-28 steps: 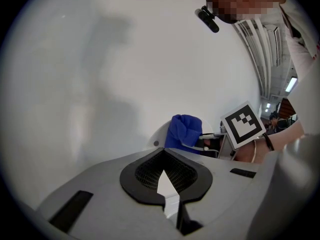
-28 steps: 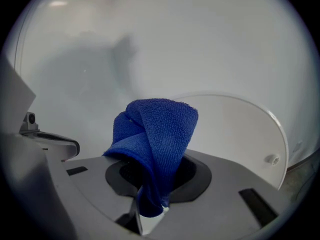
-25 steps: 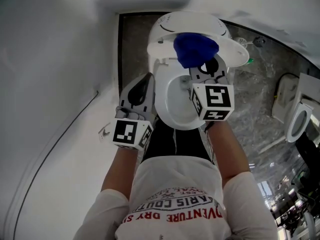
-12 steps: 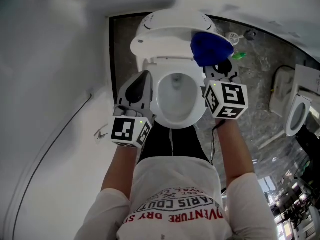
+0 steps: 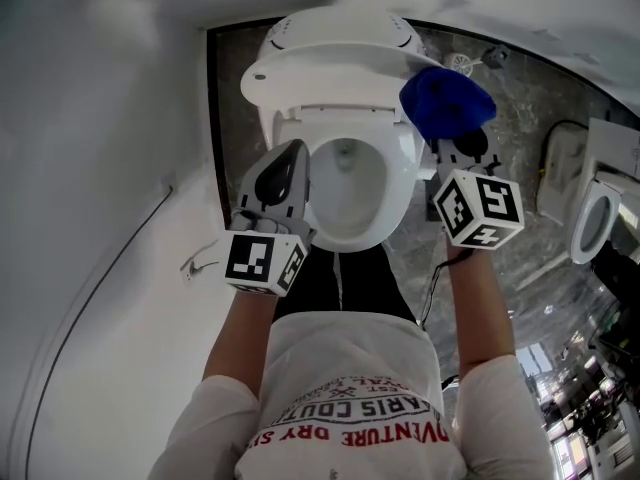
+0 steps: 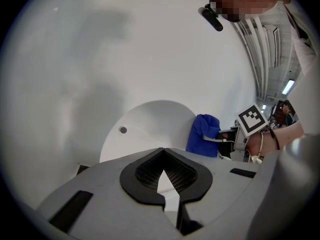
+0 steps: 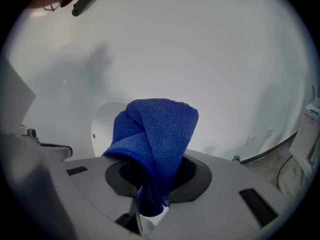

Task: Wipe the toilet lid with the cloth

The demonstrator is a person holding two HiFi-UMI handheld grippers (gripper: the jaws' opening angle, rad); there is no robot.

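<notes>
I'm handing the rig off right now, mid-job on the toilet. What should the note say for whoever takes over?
Left gripper: shut, empty, beside the left side of the toilet seat.
Right gripper: shut on the blue cloth, held at the right edge of the raised toilet lid; I cannot tell if it is touching.
Done: cloth gripped and brought up to the lid. How much has been wiped does not show.
Left: probably sweep the cloth across the lid's face, right to left.
</notes>
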